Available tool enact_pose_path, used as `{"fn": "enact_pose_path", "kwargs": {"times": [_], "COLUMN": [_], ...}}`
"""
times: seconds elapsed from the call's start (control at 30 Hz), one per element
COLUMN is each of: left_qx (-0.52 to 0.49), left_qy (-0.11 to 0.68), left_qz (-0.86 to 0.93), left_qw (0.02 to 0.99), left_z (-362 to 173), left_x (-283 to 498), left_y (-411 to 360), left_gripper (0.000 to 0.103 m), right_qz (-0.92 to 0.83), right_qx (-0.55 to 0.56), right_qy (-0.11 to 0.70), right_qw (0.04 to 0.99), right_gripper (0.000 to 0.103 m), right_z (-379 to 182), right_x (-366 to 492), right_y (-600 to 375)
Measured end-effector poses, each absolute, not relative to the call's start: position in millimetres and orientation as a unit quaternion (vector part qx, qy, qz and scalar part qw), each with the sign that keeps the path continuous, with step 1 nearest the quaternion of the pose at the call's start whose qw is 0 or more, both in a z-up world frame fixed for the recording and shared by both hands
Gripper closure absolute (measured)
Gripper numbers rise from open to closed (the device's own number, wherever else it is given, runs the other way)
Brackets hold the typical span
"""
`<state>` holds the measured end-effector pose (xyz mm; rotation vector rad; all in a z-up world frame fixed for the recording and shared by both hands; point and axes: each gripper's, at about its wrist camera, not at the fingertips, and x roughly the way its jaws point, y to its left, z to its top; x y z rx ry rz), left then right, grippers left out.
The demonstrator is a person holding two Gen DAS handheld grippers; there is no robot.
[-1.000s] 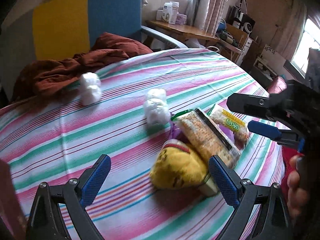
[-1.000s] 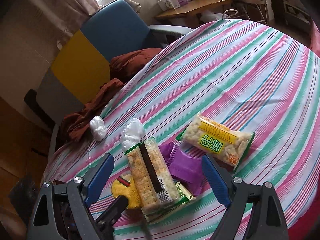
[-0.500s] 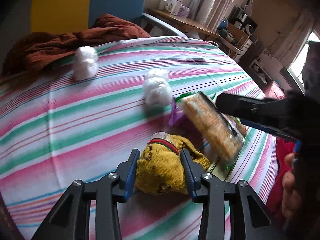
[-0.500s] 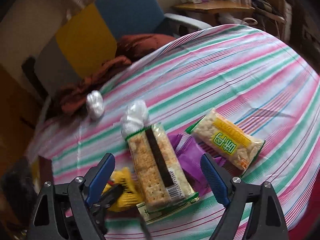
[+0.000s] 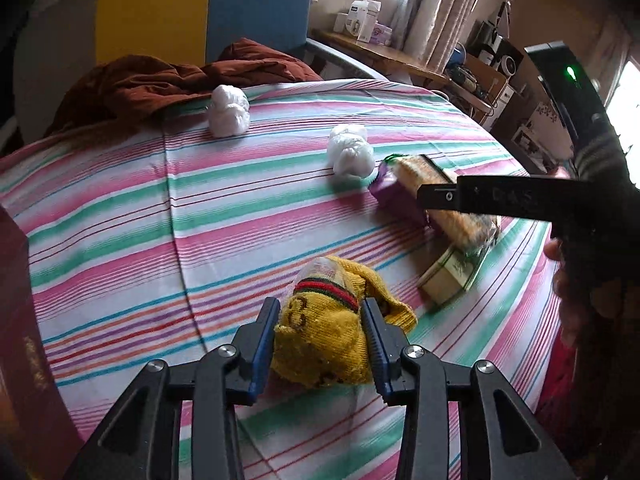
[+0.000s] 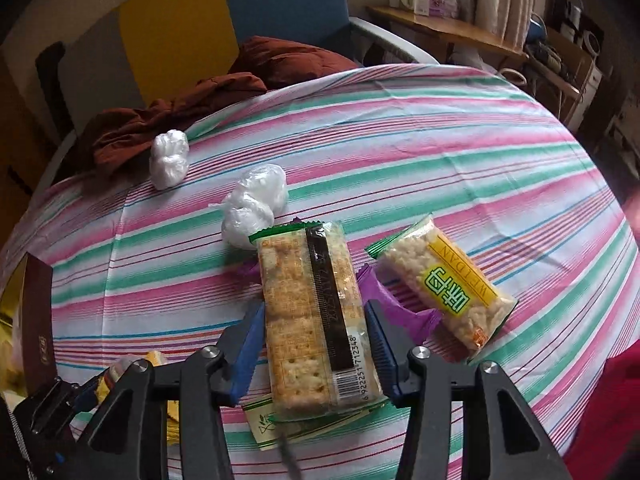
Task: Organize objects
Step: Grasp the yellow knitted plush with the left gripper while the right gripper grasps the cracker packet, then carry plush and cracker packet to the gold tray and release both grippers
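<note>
My left gripper (image 5: pixel 320 308) is shut on a yellow knitted sock (image 5: pixel 320 340) with a red and green band, low over the striped tablecloth (image 5: pixel 120 220). The right gripper (image 6: pixel 314 312) has its jaws closing on a clear pack of crackers (image 6: pixel 308 280), and the blue pads (image 6: pixel 250 340) touch both long sides. The pack lies on a purple packet (image 6: pixel 400 308) and a green-and-white packet (image 6: pixel 272 424). A yellow-labelled snack bag (image 6: pixel 444 284) lies just to its right. In the left wrist view the right gripper's black finger (image 5: pixel 480 200) crosses the cracker pack (image 5: pixel 460 228).
Two balls of white plastic bag (image 5: pixel 350 152) (image 5: pixel 228 110) lie farther back on the cloth. A dark red box (image 5: pixel 24 340) stands at the left edge. Rust-brown clothing (image 5: pixel 160 80) drapes over the far edge before a blue and yellow chair (image 5: pixel 256 8).
The left gripper closed on the yellow sock and carried it away from the pile. The right gripper rolled upright and its jaws came in from wide open onto the cracker pack.
</note>
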<state>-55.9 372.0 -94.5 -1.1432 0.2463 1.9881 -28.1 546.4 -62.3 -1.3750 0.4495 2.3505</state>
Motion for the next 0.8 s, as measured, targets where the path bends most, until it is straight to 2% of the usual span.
{"fn": "enact_pose_path", "kwargs": {"times": [0.33, 0.8], "left_qx": [-0.45, -0.428], "left_qy": [0.1, 0.123], "left_qz": [0.794, 0.819], "left_qw": [0.397, 0.363], "left_z": [-95.3, -81.1], "left_x": [-54.0, -35.2], "left_y": [367.6, 340.6], "left_gripper": [0.062, 0.066], "right_qz": [0.855, 0.887], "right_qx": [-0.46, -0.416], "right_qy": [0.192, 0.177], "right_qw": [0.142, 0.09], "right_gripper": [0.054, 0.054], "right_z": [-51.2, -30.4], "right_x": [-26.7, -24.5], "right_y": [541.8, 523.1]}}
